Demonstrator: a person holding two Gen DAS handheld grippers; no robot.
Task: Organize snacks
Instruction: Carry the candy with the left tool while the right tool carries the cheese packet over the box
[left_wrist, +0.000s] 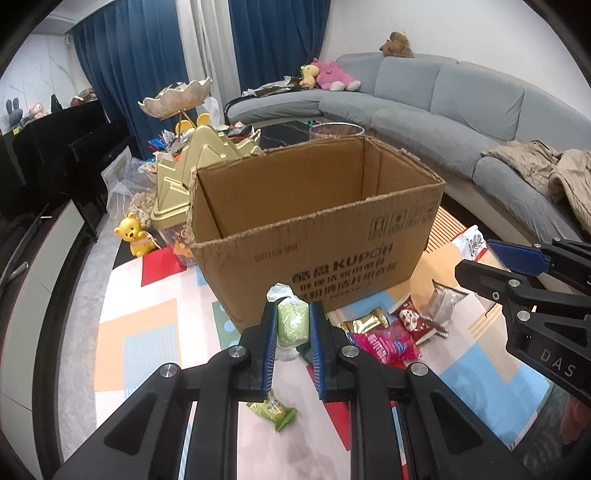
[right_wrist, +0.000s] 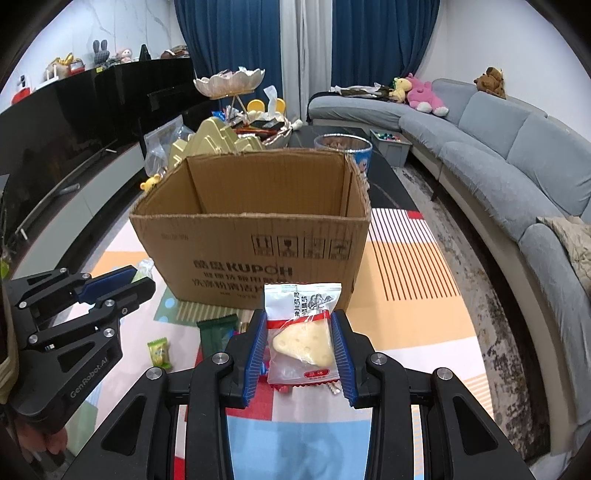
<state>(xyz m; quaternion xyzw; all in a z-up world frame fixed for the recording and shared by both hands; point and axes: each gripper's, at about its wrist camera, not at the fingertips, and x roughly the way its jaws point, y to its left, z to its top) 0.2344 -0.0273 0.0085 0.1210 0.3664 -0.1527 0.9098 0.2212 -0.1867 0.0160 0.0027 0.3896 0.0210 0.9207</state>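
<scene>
An open brown cardboard box (left_wrist: 314, 236) stands on the patterned table; it also shows in the right wrist view (right_wrist: 255, 236). My left gripper (left_wrist: 292, 317) is shut on a pale green wrapped snack (left_wrist: 292, 323), held just in front of the box's near wall. My right gripper (right_wrist: 300, 332) is shut on a clear and red packet with a cheese-shaped biscuit (right_wrist: 303, 343), also in front of the box. The right gripper (left_wrist: 517, 273) shows at the right of the left view, and the left gripper (right_wrist: 110, 284) at the left of the right view.
Loose snacks lie on the cloth by the box: a pink packet (left_wrist: 388, 341), a gold one (left_wrist: 365, 323), a clear one (left_wrist: 443, 301), a green candy (left_wrist: 275, 410), a dark green packet (right_wrist: 216, 332). Gold container (left_wrist: 184, 177) and yellow bear (left_wrist: 135, 236) stand left of the box. Grey sofa (right_wrist: 498, 155) at right.
</scene>
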